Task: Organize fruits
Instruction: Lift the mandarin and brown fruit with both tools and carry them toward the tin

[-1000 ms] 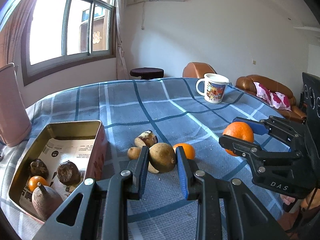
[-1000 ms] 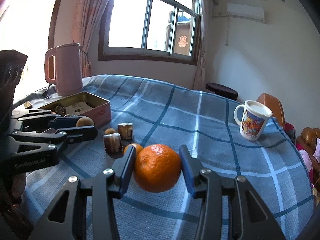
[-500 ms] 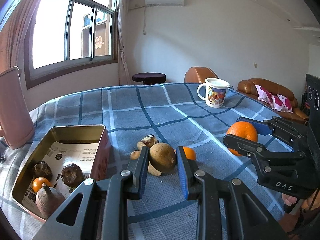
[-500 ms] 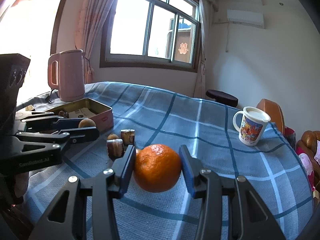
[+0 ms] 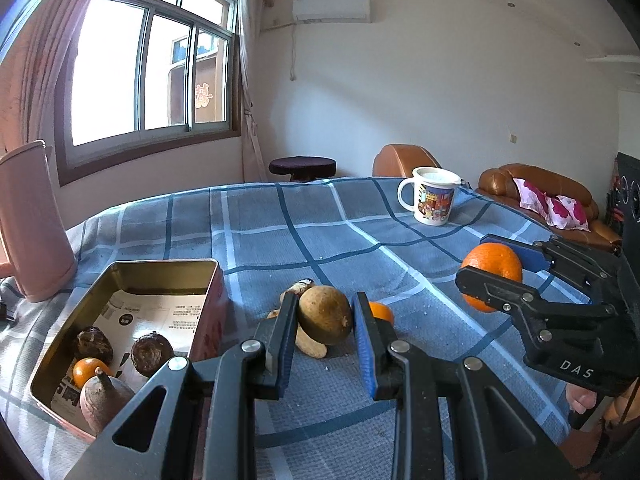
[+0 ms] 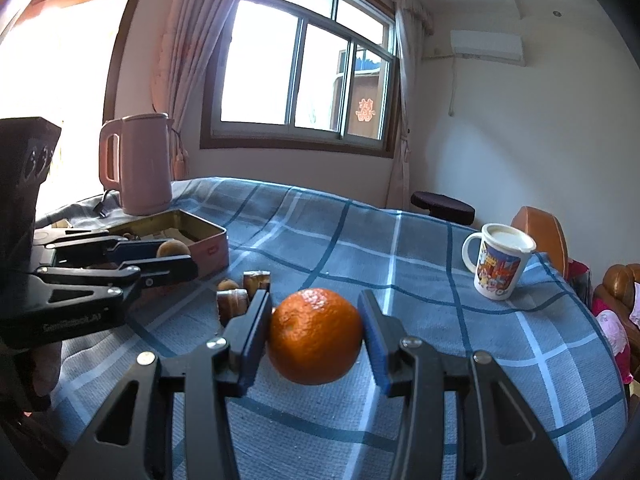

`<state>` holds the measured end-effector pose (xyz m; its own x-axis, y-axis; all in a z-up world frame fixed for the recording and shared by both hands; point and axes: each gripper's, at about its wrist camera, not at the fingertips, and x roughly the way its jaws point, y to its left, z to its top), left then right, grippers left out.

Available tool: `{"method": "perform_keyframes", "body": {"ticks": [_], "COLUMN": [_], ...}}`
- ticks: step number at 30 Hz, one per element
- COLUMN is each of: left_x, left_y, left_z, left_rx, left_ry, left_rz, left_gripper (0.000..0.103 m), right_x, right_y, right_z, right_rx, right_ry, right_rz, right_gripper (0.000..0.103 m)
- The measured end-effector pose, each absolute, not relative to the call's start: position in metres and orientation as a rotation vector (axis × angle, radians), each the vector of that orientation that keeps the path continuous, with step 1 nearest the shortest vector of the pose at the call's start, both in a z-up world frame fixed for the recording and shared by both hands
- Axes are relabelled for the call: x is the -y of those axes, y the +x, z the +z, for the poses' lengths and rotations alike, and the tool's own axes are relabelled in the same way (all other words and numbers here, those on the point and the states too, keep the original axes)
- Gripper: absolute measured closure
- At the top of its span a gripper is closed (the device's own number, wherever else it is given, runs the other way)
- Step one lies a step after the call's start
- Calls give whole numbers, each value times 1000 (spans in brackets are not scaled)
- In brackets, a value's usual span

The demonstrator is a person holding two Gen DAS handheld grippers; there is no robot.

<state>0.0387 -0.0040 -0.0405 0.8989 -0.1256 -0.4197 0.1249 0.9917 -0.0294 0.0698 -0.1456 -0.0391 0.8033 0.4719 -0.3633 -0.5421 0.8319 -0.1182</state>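
My left gripper point(image 5: 324, 320) is shut on a brown kiwi-like fruit point(image 5: 325, 314) and holds it above the blue checked cloth. My right gripper point(image 6: 316, 330) is shut on a large orange point(image 6: 315, 336), also lifted; it shows in the left wrist view point(image 5: 491, 270) too. A metal tin point(image 5: 160, 276) to the left holds two dark fruits point(image 5: 152, 352), a small orange point(image 5: 86, 370) and a brown pear-shaped fruit point(image 5: 104, 400). On the cloth below lie a small orange point(image 5: 380, 312) and brown fruit pieces point(image 5: 310, 346), seen as cut chunks in the right wrist view point(image 6: 256, 280).
A pink kettle point(image 6: 136, 164) stands behind the tin at the table's left edge. A printed mug point(image 5: 434, 196) stands at the far right of the table. A stool point(image 5: 302, 168) and brown sofa point(image 5: 536, 188) lie beyond the table.
Both grippers have risen with their fruits held; the table and tin sit lower in both views. The brown fruit has lifted off the pile on the cloth.
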Motion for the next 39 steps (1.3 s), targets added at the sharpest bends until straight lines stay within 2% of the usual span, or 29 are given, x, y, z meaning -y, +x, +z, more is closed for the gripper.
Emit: {"method": "perform_keyframes", "body": {"ticks": [27,39], "left_x": [11,13], "left_y": [21,18], "left_z": [-34,-31], "left_rx": [-331,-302], "left_ry": [53,69], "left_rz": [-88,-74], "left_gripper": [74,74], "right_x": [154,157], "right_y": [51,56], "right_z": [-33,-33], "right_rx": [-216,-232], "right_ry": [-193,-176], "right_rz": [567,545], "right_gripper": [56,56]}}
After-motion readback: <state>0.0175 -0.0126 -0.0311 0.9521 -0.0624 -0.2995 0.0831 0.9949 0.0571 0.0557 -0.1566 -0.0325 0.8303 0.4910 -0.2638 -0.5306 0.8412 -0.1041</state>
